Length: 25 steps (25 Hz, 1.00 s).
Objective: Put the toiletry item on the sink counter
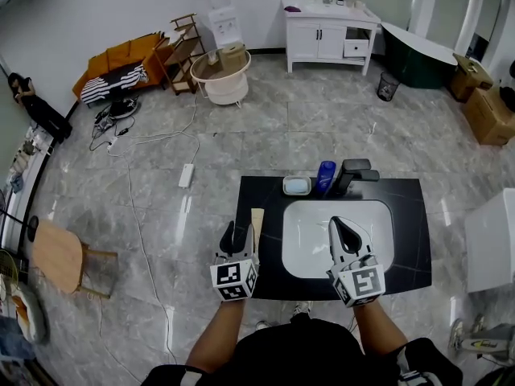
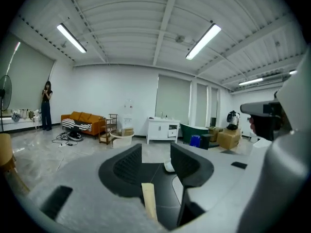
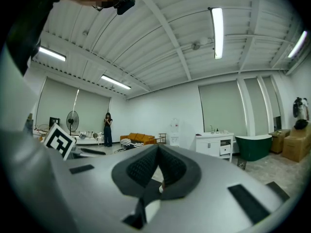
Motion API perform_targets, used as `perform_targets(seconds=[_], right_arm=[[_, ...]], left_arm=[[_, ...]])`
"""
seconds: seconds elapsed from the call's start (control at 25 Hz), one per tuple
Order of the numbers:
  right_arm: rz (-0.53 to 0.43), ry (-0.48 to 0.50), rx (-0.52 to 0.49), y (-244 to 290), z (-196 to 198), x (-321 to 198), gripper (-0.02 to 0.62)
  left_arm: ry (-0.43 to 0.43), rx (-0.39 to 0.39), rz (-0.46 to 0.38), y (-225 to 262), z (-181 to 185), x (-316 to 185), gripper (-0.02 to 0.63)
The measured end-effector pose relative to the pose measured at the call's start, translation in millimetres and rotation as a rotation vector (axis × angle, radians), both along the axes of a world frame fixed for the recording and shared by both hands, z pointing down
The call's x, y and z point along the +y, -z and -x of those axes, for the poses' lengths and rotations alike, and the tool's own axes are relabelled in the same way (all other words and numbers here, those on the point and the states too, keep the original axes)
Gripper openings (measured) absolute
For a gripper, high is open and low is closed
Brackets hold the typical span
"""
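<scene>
Left claw [image 2: 155, 153] apart, right claw [image 3: 158, 150] together

The flat black stone counter [image 1: 406, 223] shows faint pale veining around a white rounded basin [image 1: 306, 232]. The slim wooden toiletry stick [image 1: 257, 218] is pale beige. The plastic bottle [image 1: 325, 175] is deep blue, the small dish [image 1: 296, 186] white with a pale blue bar, the angular tap [image 1: 354, 171] matte black. The left gripper [image 1: 239, 236] and right gripper [image 1: 344, 230] are light grey with black, finely ribbed fingers [image 2: 127, 166]. Their marker cubes [image 1: 233, 280] carry black-and-white squares. The glossy tiled floor [image 1: 241, 135] is grey marble-patterned. The distant sofa [image 1: 121, 55] is orange, its throw [image 1: 109, 87] striped black and white.
</scene>
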State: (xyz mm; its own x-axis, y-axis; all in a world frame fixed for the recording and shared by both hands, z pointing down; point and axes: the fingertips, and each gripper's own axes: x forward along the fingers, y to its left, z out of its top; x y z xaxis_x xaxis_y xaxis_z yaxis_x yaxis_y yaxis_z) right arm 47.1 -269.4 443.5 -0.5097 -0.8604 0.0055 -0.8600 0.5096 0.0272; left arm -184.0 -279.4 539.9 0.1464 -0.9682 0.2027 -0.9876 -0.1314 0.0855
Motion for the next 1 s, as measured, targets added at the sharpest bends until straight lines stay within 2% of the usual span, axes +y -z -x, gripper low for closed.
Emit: perform_targets(seconds=[0.24, 0.48, 1.0], right_arm=[[-0.005, 0.013, -0.013, 2.5, 9.6, 5.4, 0.005], [-0.005, 0.014, -0.025, 1.5, 12.7, 10.1, 0.006], [-0.033, 0.055, 0.03, 3.4, 29.5, 22.8, 0.005]], left_arm=[[0.002, -0.023, -0.126, 58.6, 0.6, 14.1, 0.156], [0.005, -0.049, -0.146, 68.8, 2.1, 25.9, 0.012], [-0.039, -0.063, -0.12, 57.4, -3.1, 45.7, 0.012]])
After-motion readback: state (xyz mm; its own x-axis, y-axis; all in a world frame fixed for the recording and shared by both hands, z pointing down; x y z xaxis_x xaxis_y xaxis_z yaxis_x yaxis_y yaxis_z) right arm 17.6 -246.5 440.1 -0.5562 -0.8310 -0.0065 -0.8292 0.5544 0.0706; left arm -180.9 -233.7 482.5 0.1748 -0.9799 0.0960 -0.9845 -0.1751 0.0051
